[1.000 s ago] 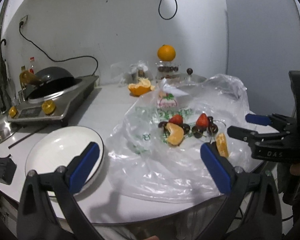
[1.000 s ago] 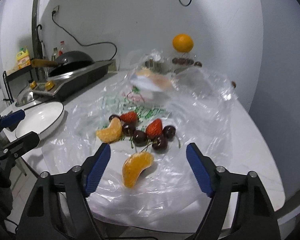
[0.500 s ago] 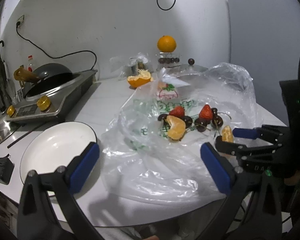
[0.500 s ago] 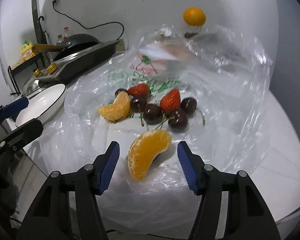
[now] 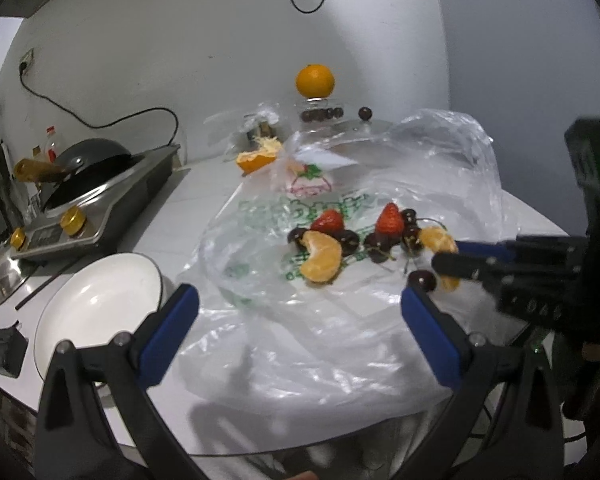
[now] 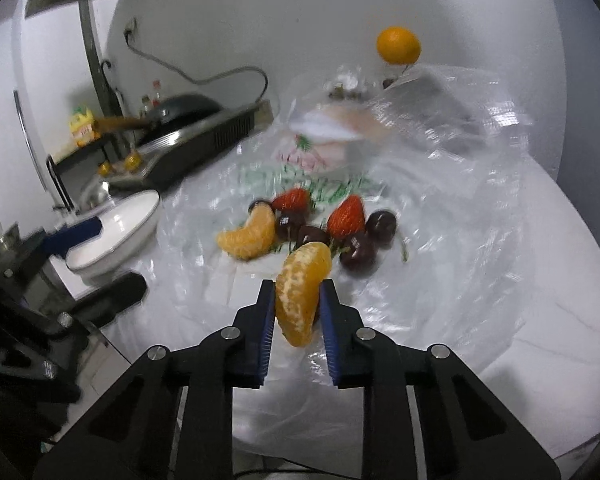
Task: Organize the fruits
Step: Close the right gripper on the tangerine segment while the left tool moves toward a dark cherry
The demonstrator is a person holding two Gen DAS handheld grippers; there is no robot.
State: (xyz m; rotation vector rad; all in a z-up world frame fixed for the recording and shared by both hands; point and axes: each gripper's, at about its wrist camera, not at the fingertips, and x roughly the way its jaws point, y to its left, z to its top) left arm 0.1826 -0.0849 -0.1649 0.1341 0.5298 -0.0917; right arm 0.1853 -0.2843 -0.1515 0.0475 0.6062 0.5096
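A crinkled clear plastic bag with green and pink print (image 5: 340, 312) lies spread flat over the white countertop (image 5: 204, 200) and fills the middle of both views; it seems to serve as a sheet that keeps the loose fruit off the counter. At the lower left of the left wrist view, just beside the bag's edge, sits a round white ceramic plate (image 5: 96, 308), with nothing in it; I judge it the likely place for sorted fruit.

The left gripper (image 5: 300, 312) hangs at the bottom of its own frame with its blue pads spread wide and nothing between them.

The right gripper (image 6: 298, 300) has just been closing, and its blue pads now pinch a peeled orange tangerine segment (image 6: 302, 288) at mid-length, the wedge standing on end just below the centre of the right wrist view.

On the bag at centre frame remain a second peeled tangerine segment (image 6: 248, 234), two red strawberries (image 6: 346, 216) and several dark cherries (image 6: 358, 254), bunched together and touching. Whether the held wedge is clear of the plastic I cannot tell.
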